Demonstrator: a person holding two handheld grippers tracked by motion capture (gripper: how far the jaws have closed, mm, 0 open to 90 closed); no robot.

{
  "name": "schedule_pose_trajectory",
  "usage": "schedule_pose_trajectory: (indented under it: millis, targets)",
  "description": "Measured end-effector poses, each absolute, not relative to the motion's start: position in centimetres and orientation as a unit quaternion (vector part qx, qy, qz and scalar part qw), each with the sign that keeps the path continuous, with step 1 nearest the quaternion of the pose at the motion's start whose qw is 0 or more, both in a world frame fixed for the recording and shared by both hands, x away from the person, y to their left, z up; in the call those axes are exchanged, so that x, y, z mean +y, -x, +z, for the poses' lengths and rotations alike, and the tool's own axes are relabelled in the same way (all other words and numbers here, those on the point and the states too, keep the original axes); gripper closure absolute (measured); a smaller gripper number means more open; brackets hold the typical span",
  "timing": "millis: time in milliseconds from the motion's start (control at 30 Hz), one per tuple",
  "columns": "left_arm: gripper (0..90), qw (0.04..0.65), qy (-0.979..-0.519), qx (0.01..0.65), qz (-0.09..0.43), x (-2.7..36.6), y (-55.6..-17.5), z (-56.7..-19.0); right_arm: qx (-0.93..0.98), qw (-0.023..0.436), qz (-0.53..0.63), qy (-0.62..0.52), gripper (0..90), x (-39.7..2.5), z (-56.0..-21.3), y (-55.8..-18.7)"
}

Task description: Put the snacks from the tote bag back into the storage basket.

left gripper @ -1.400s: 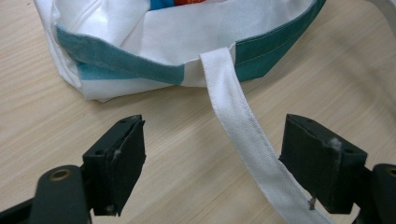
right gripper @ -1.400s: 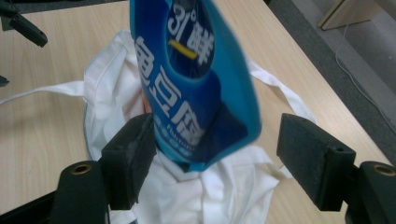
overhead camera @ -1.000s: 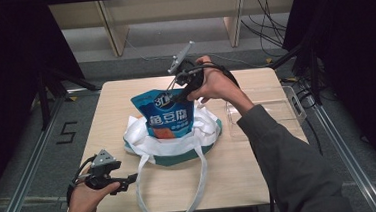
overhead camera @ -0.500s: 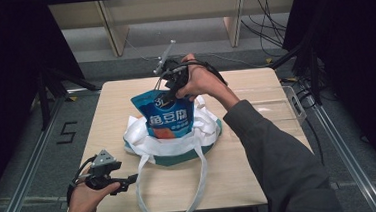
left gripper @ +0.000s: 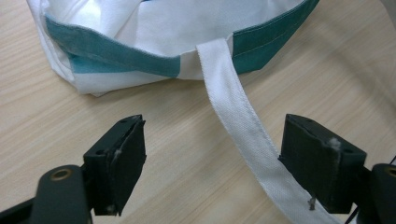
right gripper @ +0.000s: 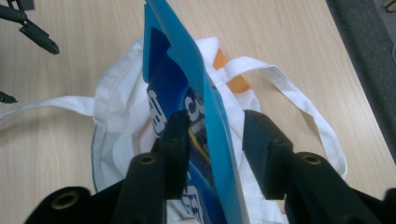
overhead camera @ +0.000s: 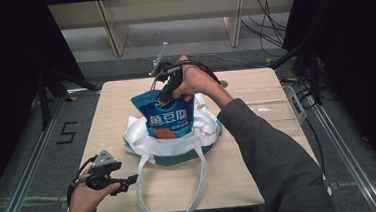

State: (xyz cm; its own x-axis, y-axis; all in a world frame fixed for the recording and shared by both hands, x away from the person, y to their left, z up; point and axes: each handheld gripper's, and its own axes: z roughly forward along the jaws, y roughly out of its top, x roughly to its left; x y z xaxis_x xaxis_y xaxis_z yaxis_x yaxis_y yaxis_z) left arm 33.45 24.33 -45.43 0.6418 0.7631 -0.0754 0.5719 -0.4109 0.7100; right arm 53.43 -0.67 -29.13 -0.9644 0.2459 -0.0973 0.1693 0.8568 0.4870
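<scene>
A blue snack pouch [overhead camera: 169, 117] [right gripper: 173, 60] stands upright in a white tote bag [overhead camera: 178, 144] [right gripper: 121, 116] with a teal band, at the middle of the table. My right gripper [overhead camera: 167, 92] [right gripper: 215, 126] straddles the pouch's top edge. Its jaws are slightly apart, and a gap shows beside the right one. My left gripper [overhead camera: 131, 180] [left gripper: 215, 126] is open just above the table near the front left edge. The bag's white handle strap [overhead camera: 201, 180] [left gripper: 233, 107] runs between its jaws, close to the right one.
The wooden table [overhead camera: 280, 169] ends close behind the left hand. A clear plastic item [overhead camera: 281, 107] lies at the right side of the table. An orange patch [right gripper: 229, 74] shows inside the bag behind the pouch. Cables [overhead camera: 271, 30] trail on the floor beyond.
The right hand and gripper have moved left along the pouch's top and a little lower. The pouch stays in the bag. The left gripper has not moved.
</scene>
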Motion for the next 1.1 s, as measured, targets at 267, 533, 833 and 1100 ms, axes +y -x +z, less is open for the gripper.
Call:
schedule_pose_trajectory:
  millis: [267,533,833,1100]
  targets:
    - [21.5,0.365,-0.827,0.406,0.132,24.2,-33.4,-45.5,0.968,0.086,0.222,-0.077,84.5,-0.6,-29.4,-54.0]
    - [21.9,0.365,-0.829,0.403,0.129,24.2,-33.4,-45.6,0.972,0.082,0.215,-0.051,90.0,-0.6,-29.2,-53.9]
    - [21.9,0.362,-0.831,0.403,0.127,24.2,-33.5,-45.6,0.972,0.097,0.212,-0.035,90.0,-0.3,-27.4,-53.5]
    - [21.9,0.367,-0.824,0.412,0.127,24.1,-33.5,-45.7,0.969,0.111,0.218,-0.029,90.0,-0.1,-23.3,-52.5]
